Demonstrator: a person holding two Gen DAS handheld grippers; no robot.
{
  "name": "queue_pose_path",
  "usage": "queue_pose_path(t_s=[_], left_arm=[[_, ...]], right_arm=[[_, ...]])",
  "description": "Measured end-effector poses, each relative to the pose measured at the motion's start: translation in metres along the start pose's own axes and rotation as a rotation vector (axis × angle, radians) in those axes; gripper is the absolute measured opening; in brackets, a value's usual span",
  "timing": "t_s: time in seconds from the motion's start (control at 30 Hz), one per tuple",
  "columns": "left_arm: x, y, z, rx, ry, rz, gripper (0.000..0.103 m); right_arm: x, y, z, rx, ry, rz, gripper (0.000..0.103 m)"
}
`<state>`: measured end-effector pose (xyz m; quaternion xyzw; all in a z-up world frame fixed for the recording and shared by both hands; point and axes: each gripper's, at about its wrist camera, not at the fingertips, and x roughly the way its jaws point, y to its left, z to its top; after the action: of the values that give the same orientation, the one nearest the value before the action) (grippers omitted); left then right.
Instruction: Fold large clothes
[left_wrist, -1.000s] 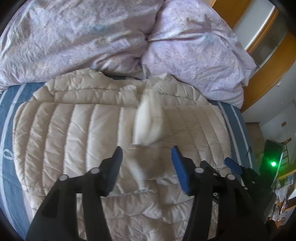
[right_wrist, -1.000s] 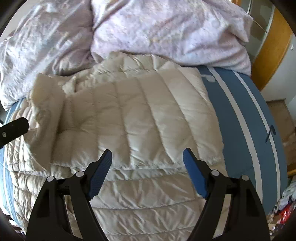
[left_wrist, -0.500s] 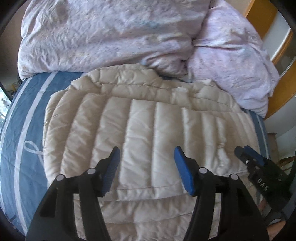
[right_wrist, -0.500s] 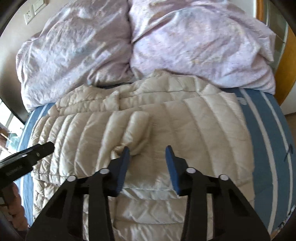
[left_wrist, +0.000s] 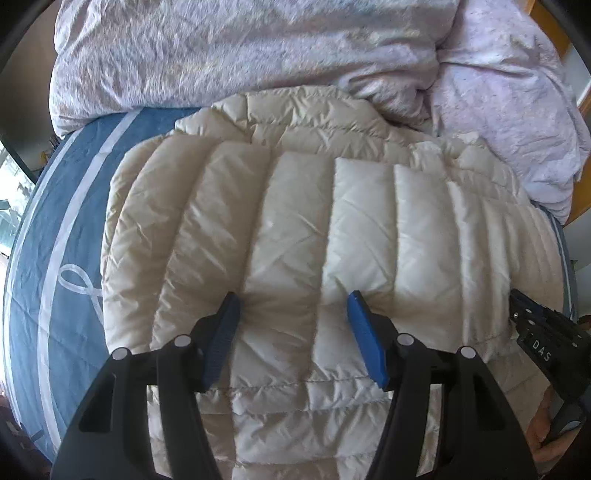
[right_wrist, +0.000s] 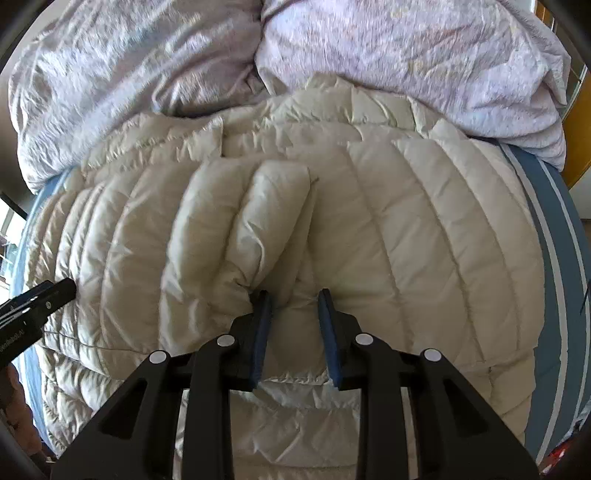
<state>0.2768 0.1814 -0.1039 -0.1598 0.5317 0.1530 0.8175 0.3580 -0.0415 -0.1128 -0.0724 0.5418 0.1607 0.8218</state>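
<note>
The jacket (left_wrist: 295, 236) lies spread on the bed (left_wrist: 44, 266), across most of its width. Behind it, at the head of the bed, the duvet (left_wrist: 240, 48) is heaped, touching the jacket's far edge. In the right wrist view a sleeve (right_wrist: 255, 221) lies folded on top of the jacket, near its middle. The bed sheet shows to the left and right of the jacket.

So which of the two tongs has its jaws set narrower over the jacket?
The right tongs: their blue jaws are closing near the jacket's folded-over sleeve. The left tongs stand much wider, straddling a broad quilted panel.
</note>
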Motion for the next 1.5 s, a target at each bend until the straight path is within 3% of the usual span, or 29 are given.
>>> queue_pose_path(t_s=[0.2,0.5,0.57,0.63,0.7,0.77,0.97,1.3,1.5], left_arm=[[0.011,0.001,0.001,0.013,0.010,0.010,0.061],[0.008,0.005,-0.001,0.002,0.016,-0.005,0.062],[0.001,0.012,-0.004,-0.007,0.011,-0.012,0.062],[-0.007,0.020,-0.008,-0.017,0.006,-0.019,0.064],[-0.017,0.028,-0.012,-0.031,-0.001,-0.029,0.065],[-0.028,0.037,-0.019,-0.043,-0.011,-0.039,0.066],[-0.058,0.077,-0.064,-0.068,-0.015,-0.037,0.067],[-0.078,0.112,-0.162,-0.115,0.057,-0.025,0.067],[-0.081,0.115,-0.200,-0.147,0.087,-0.019,0.067]], right_arm=[[0.013,0.005,-0.003,-0.023,0.024,-0.039,0.028],[0.014,-0.003,0.002,-0.006,0.032,0.005,0.030],[0.009,-0.011,0.003,0.013,0.060,0.040,0.039],[0.001,-0.017,0.003,0.018,0.072,0.052,0.065],[-0.011,-0.022,0.001,0.011,0.063,0.062,0.074],[-0.026,-0.031,-0.006,0.001,0.056,0.079,0.077],[-0.057,-0.086,-0.037,0.058,0.087,0.125,0.078],[-0.077,-0.196,-0.120,0.185,0.209,0.099,0.078],[-0.075,-0.216,-0.145,0.176,0.259,0.110,0.077]])
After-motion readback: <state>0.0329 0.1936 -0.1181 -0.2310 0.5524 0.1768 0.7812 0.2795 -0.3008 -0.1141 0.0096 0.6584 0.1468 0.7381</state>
